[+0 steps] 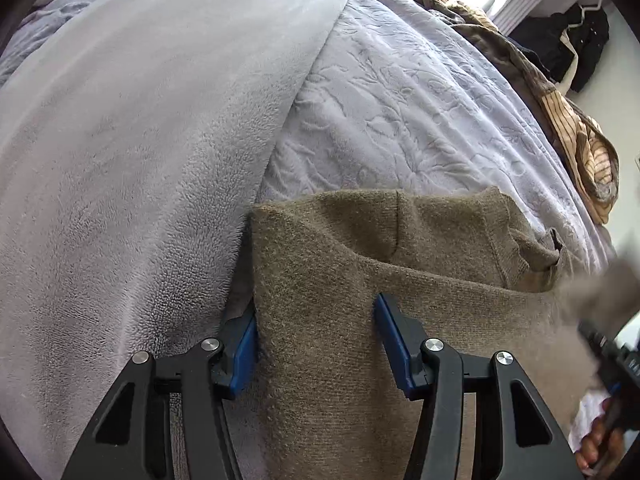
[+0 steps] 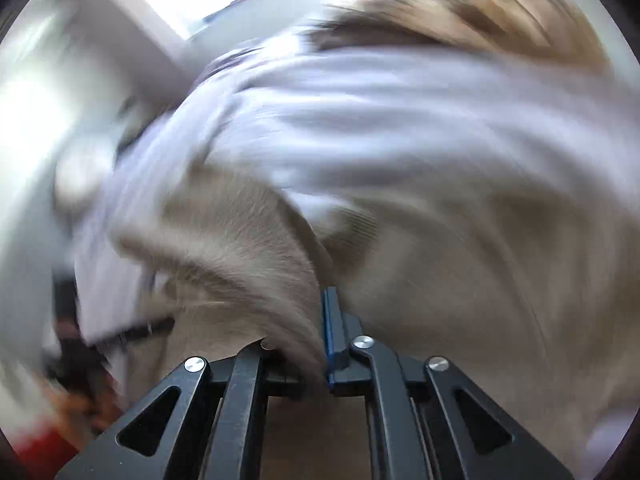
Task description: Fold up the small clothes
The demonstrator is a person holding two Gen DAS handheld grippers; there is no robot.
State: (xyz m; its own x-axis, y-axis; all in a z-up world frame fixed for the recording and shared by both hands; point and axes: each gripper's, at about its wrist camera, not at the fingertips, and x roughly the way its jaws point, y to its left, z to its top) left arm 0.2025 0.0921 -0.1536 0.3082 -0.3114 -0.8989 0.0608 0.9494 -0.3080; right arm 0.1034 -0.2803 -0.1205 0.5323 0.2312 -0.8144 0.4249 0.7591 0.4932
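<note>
A small olive-brown knit garment (image 1: 360,280) lies on the pale lilac bedspread (image 1: 400,100). My left gripper (image 1: 316,320) is open, its blue-padded jaws wide apart over the garment's left part, one pad at its left edge. In the blurred right wrist view my right gripper (image 2: 320,320) is shut on a fold of the same brown garment (image 2: 248,248), which drapes over its left finger. The right gripper also shows, blurred, at the right edge of the left wrist view (image 1: 608,352).
A grey fleece blanket (image 1: 140,160) covers the left of the bed. A pile of brown and striped clothes (image 1: 560,112) lies along the bed's far right edge. Dark clothes (image 1: 572,44) hang by the wall beyond.
</note>
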